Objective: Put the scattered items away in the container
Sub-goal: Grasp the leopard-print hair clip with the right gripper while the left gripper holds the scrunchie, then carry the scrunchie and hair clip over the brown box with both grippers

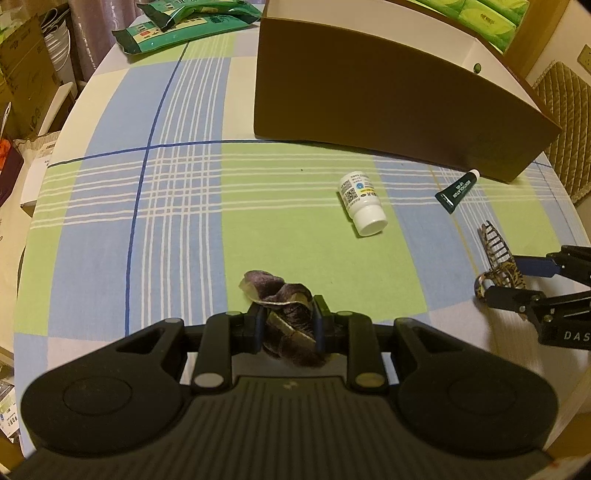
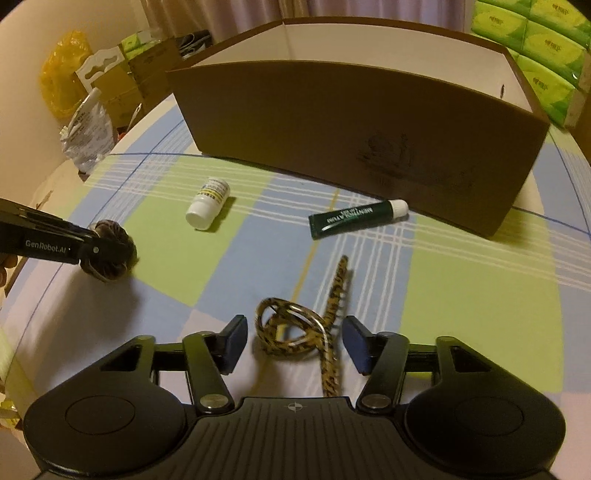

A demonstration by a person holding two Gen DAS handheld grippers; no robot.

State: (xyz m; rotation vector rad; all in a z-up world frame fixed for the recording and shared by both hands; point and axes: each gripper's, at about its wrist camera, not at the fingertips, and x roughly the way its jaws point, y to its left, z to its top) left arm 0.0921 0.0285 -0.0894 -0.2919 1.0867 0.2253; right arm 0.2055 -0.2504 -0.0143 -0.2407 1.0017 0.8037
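The table (image 1: 177, 206) is wearing a green, blue and white plaid cloth, and it's carrying everything here. The biggest thing on it is the brown cardboard box (image 2: 354, 125), sitting open-topped at the far side with a pale inside wall showing. Green wipe packets (image 1: 173, 33) are lying at the far left edge of the table, and stacked green tissue packs (image 2: 543, 48) are showing behind the box on the right.

The left claw (image 1: 290, 326) is squeezing in tight on a dark purple scrunchie (image 1: 284, 314), fingers (image 1: 258, 328) pressing into the fabric from both sides. In the right wrist view the scrunchie (image 2: 110, 254) is bunching up at the tip of that claw (image 2: 92, 251), low over the cloth; can't tell if it's touching the table.

The right claw (image 2: 295, 343) is standing wide apart, blue pads (image 2: 234, 341) sitting on either side of a leopard-print hair clip (image 2: 295, 332). The clip is lying on the cloth between them, and neither pad is clearly touching it. From the left wrist view the clip (image 1: 496, 258) is sitting right at that claw's (image 1: 513, 282) tips.

Further out, a small white pill bottle (image 1: 360, 203) is lying on its side on a green square, well short of the box. A dark green tube (image 2: 356, 218) with a white cap is lying just beside the box's front wall, cap end nearest it.
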